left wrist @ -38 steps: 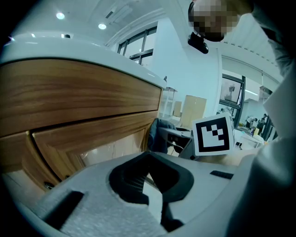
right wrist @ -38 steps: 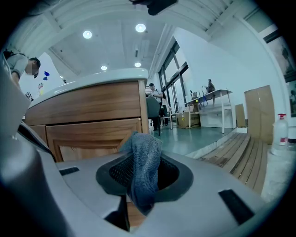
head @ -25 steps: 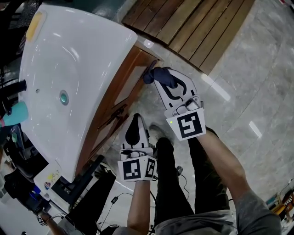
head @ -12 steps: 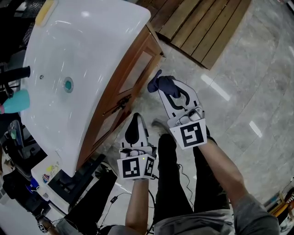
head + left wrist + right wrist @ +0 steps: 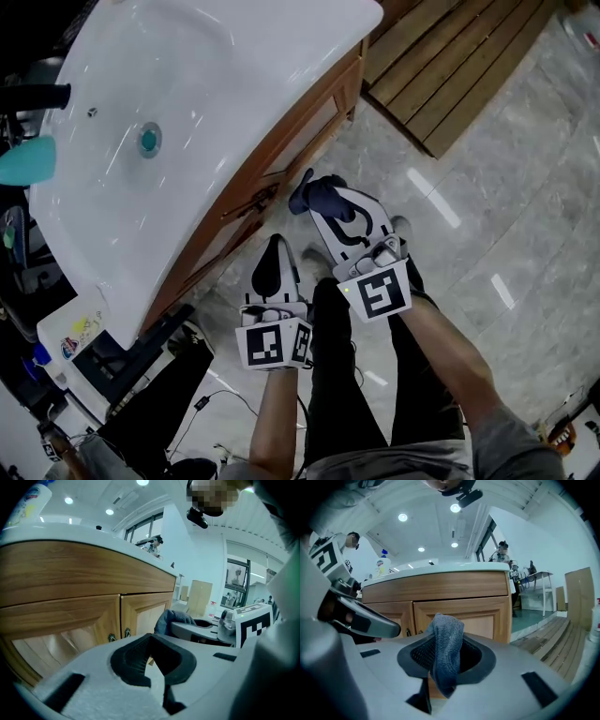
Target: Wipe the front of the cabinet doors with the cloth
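Two grippers, one loaded. Right gripper (image 5: 443,667) is clamped on the dark blue cloth (image 5: 447,639), which bunches between the jaws and pokes past the tips. Left gripper (image 5: 157,667) has its jaws together with nothing in them and hangs beside the right one. The cloth sits near the cabinet doors (image 5: 473,613), below the front edge of the sink surface (image 5: 206,103), but is apart from the wood, no contact. The doors show no streaks or damp patches, so I can't tell how much is wiped. My guess is that passes over both door fronts are left.

No legible txt or nos.
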`<state>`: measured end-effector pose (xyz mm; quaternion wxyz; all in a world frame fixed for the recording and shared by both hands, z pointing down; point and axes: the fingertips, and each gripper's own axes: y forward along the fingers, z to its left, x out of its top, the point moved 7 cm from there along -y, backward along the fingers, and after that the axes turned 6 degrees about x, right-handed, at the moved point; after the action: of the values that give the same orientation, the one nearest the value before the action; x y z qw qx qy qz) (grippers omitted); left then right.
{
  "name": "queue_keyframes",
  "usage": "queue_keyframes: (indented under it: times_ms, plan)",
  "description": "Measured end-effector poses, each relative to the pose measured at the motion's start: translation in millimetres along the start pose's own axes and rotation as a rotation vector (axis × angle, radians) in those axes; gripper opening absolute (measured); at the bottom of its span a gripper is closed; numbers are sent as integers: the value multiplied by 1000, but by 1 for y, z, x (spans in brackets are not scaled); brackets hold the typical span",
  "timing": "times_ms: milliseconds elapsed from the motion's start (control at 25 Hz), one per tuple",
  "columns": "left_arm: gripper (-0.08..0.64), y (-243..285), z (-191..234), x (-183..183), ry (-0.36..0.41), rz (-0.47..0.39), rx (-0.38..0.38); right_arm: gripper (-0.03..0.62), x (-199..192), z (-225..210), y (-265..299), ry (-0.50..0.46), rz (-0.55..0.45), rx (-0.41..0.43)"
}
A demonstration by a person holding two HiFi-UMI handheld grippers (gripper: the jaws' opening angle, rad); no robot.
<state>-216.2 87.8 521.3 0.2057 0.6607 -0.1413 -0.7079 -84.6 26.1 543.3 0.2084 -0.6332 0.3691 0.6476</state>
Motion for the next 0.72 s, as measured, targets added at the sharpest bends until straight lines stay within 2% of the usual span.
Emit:
queue_keyframes:
  times_ms: [240, 440, 720]
  plan:
    - [7, -7, 22, -20, -30, 2, 36, 92, -17, 27, 27, -34, 0, 75]
    - [6, -16, 39, -26, -22, 15, 45, 92, -32, 45, 54, -65, 10, 111]
    - [7, -14, 48, -32, -14, 19, 27, 92, -45, 50, 74, -67, 12, 98]
